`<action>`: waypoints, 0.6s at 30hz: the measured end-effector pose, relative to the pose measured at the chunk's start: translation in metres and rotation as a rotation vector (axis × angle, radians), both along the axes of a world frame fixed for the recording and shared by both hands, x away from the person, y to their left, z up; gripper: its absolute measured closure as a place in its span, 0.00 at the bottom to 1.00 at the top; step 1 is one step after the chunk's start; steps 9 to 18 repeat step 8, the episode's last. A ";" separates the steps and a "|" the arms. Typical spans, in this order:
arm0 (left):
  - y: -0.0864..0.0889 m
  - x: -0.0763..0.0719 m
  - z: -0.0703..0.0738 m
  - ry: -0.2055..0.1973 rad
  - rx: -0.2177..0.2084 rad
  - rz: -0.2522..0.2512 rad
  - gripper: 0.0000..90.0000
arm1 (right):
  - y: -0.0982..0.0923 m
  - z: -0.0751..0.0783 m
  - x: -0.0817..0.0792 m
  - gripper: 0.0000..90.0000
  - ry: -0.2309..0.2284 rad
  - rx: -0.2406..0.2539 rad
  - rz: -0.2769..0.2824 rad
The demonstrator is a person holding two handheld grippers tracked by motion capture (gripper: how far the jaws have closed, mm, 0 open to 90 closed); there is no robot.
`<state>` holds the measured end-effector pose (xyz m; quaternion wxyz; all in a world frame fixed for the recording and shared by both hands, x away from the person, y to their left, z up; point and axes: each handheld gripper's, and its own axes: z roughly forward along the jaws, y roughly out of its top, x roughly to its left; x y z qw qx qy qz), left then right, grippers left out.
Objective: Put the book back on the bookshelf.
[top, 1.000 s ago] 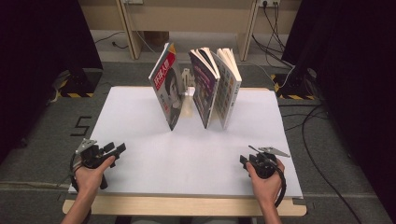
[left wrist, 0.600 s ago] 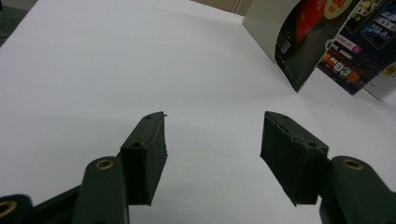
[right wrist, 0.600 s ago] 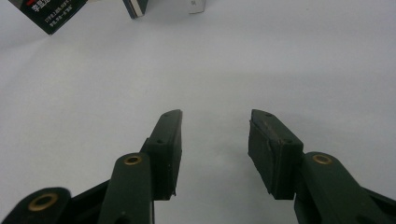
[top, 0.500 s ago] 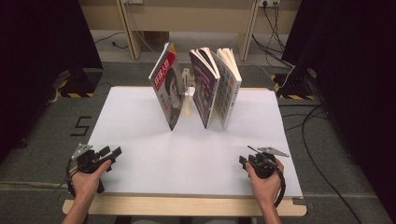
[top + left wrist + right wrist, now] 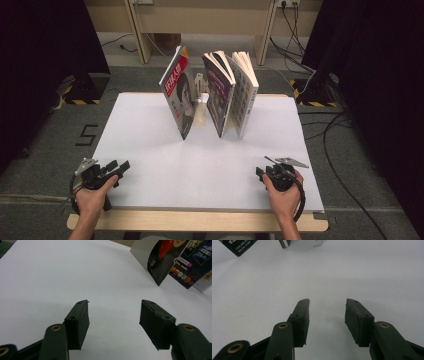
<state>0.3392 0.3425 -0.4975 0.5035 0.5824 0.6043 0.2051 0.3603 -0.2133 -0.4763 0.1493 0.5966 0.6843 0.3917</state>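
Standing upright at the twelve o'clock end of the white table [image 5: 150, 150] are three magazines, fanned apart on their lower edges. At about eleven o'clock the red-covered magazine [image 5: 179, 97] leans to the left; white Chinese characters run down its red band beside a portrait, too small to read. Just right of it the dark purple magazine [image 5: 218, 95] carries small pictures and print that stays illegible, and the pale magazine [image 5: 243, 97] stands right beside that one at one o'clock. The left gripper [image 5: 122, 166] rests at seven o'clock on the table's near edge, jaws spread wide with nothing between them. The right gripper [image 5: 258, 174] sits at five o'clock, jaws likewise apart and empty, well away from the magazines.
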 end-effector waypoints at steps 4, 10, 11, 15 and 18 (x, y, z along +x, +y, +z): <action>-0.001 0.000 0.003 -0.003 -0.014 -0.004 0.44 | 0.000 0.000 0.000 0.61 0.000 -0.001 0.001; -0.005 0.000 0.005 -0.004 -0.028 -0.031 0.44 | -0.001 -0.002 0.001 0.61 0.005 0.000 0.002; -0.005 0.000 0.005 -0.004 -0.028 -0.031 0.44 | -0.001 -0.002 0.001 0.61 0.005 0.000 0.002; -0.005 0.000 0.005 -0.004 -0.028 -0.031 0.44 | -0.001 -0.002 0.001 0.61 0.005 0.000 0.002; -0.005 0.000 0.005 -0.004 -0.028 -0.031 0.44 | -0.001 -0.002 0.001 0.61 0.005 0.000 0.002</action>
